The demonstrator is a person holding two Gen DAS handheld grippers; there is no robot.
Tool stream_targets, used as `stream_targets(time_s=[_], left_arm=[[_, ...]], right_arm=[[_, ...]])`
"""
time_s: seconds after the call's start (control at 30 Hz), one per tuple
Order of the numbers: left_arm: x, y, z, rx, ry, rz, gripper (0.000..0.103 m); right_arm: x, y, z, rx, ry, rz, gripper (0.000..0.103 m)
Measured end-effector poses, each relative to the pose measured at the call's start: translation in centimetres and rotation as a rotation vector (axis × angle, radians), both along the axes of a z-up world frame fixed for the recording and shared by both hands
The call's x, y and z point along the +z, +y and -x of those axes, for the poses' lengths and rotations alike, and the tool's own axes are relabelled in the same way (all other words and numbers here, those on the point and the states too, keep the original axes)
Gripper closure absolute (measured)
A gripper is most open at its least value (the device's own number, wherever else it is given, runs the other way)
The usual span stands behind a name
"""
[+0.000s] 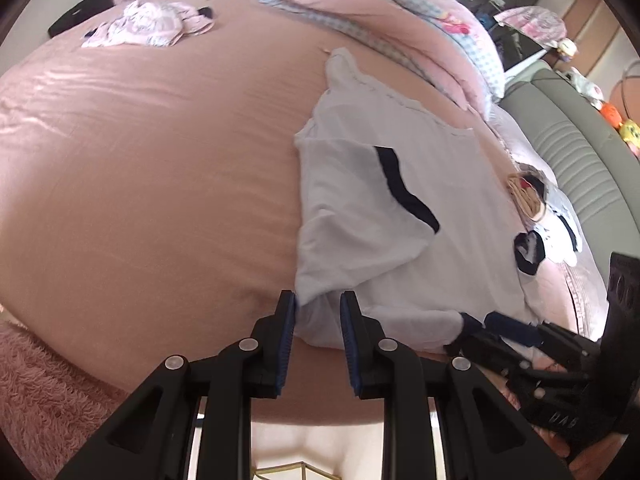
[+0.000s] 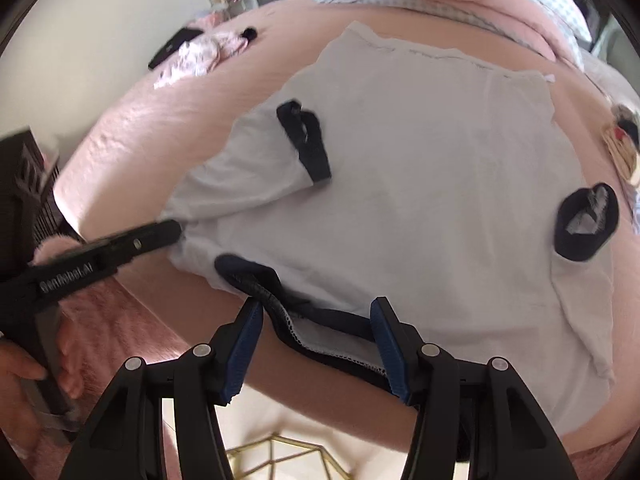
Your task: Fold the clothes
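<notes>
A white short-sleeved shirt with dark blue trim (image 2: 420, 168) lies spread flat on the pink bed sheet (image 1: 140, 160), filling the middle of the right wrist picture and the right half of the left wrist picture. It lies flat so it can be folded neatly. One sleeve with a dark cuff (image 2: 306, 140) is already turned in over the body of the shirt, so I think the folding has begun. The left gripper (image 1: 318, 312) sits at the bottom middle of its picture, at the near corner of the shirt. Its jaws are a little apart, with white cloth lying between them, and they do not look pressed on it. The right gripper (image 2: 316, 320) sits at the bottom middle of its picture, over the dark blue collar (image 2: 256, 276). Its jaws stand wide apart, with the collar edge between them but not squeezed. Both grippers wait at the near edge, probably so they can pinch it and lift. A heap of pink patterned clothes (image 1: 148, 28) waits at the upper left, well apart from the shirt.
</notes>
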State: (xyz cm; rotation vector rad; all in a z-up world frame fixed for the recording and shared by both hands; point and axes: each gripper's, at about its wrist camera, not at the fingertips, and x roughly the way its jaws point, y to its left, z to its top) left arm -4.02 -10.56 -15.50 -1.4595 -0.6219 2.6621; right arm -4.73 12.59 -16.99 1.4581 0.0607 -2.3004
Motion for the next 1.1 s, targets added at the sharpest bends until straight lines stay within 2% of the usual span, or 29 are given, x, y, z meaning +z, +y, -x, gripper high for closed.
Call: stream_targets(time_s=[0.07, 0.27, 0.43, 0.5, 0.57, 0.63, 0.73, 0.77, 0.83, 0.87, 0.93, 1.03, 1.1], left_arm=[[-0.4, 0.7, 0.2, -0.031, -0.020, 0.007, 0.083], [-0.6, 2.5, -0.1, -0.106, -0.034, 0.033, 0.083], [-0.8, 2.8, -0.6, -0.125, -0.063, 0.044, 0.081], [-0.7, 2.3, -1.0, -0.091, -0.074, 0.077, 0.081], [-0.9, 0.9, -1.3, -0.016, -0.096, 0.086, 0.081], [-1.0, -1.0, -1.6, 0.069, -0.102, 0.041, 0.081], [-0.1, -2.6, -2.2, 0.174, -0.075, 0.072, 0.081], [0.1, -2.6, -2.4, 0.175, -0.060, 0.061, 0.081], [0.2, -2.2, -2.4, 0.124, -0.037, -0.005, 0.081], [0.2, -1.4, -2.3, 0.086, -0.034, -0.013, 0.081], [0.4, 0.4, -2.0, 0.007, -0.028, 0.018, 0.081], [0.5, 2.8, -1.7, -0.079, -0.023, 0.070, 0.081], [0.5, 3.2, -1.7, -0.094, -0.027, 0.092, 0.081]], right_arm=[[0.5, 0.6, -0.1, -0.025, 0.009, 0.012, 0.046], [1.4, 0.3, 0.0, -0.005, 0.045, 0.019, 0.046], [0.0, -2.3, 2.1, 0.133, 0.040, 0.012, 0.046], [-1.1, -3.6, 2.0, 0.168, 0.038, -0.087, 0.047], [-1.9, -3.5, 1.9, 0.142, 0.034, -0.153, 0.047], [-2.4, -2.4, 1.6, 0.114, 0.008, -0.143, 0.046], [-1.8, -1.9, 1.3, 0.112, 0.023, -0.160, 0.046], [-1.3, -1.9, 1.3, 0.105, 0.037, -0.154, 0.046], [-0.3, -1.8, 1.4, 0.092, 0.066, -0.142, 0.046], [0.1, -2.2, 1.5, 0.100, 0.080, -0.114, 0.046], [0.6, -3.2, 1.8, 0.124, 0.105, -0.080, 0.046], [-0.7, -6.0, 2.1, 0.194, 0.118, -0.120, 0.046], [-2.8, -7.6, 1.8, 0.241, 0.068, -0.212, 0.046]])
